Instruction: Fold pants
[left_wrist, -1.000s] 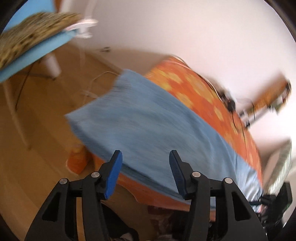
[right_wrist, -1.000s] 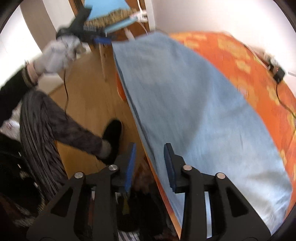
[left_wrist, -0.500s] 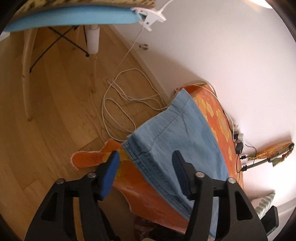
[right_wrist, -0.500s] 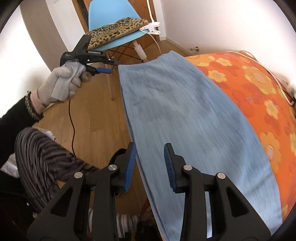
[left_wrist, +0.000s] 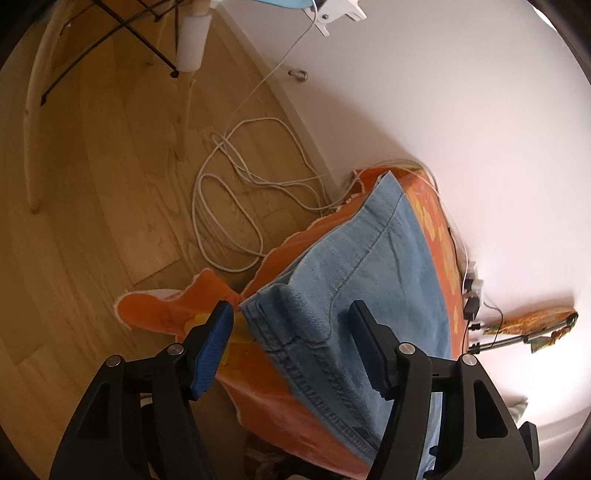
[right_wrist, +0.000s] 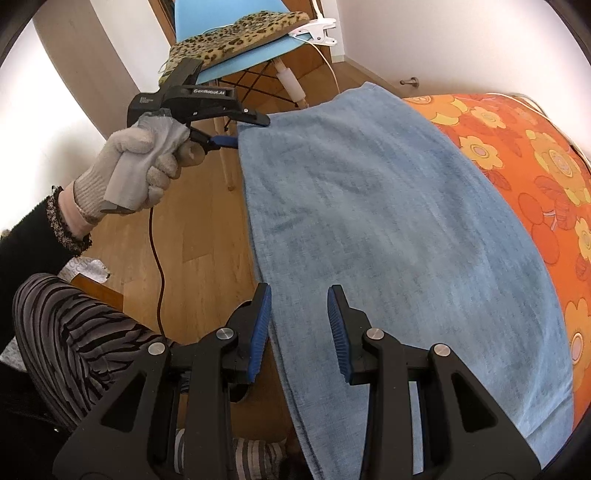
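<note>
Denim pants (left_wrist: 354, 266) are seen in the left wrist view, laid on an orange flowered cover (left_wrist: 280, 398) with the waistband corner and a belt loop nearest the camera. The left gripper (left_wrist: 291, 332) is held just above that corner; its jaws are apart, the corner lies between them, and no pad is pressed on the cloth. A tangle of white cable (left_wrist: 236, 192) is spread on the wooden floor (left_wrist: 92, 229) beyond the cover's edge. Pale chair legs (left_wrist: 183, 110) are seen at the top, and a white clip (left_wrist: 332, 11) at the top edge. A white wall (left_wrist: 461, 110) fills the right side.

In the right wrist view the pants (right_wrist: 388, 221) are laid flat, folded lengthwise, along the near edge of the orange flowered cover (right_wrist: 535, 166). The right gripper (right_wrist: 299, 325) is held over the pants' near long edge, jaws partly apart, with that edge between them; whether the pads touch the cloth cannot be told. At the far corner the left gripper (right_wrist: 247, 133) is seen in a gloved hand (right_wrist: 140, 170), its fingers set above and below the corner, apart. A blue chair (right_wrist: 236, 40) with a leopard-print cushion (right_wrist: 236, 33) stands behind. A striped trouser leg (right_wrist: 74, 339) is seen at lower left.
</note>
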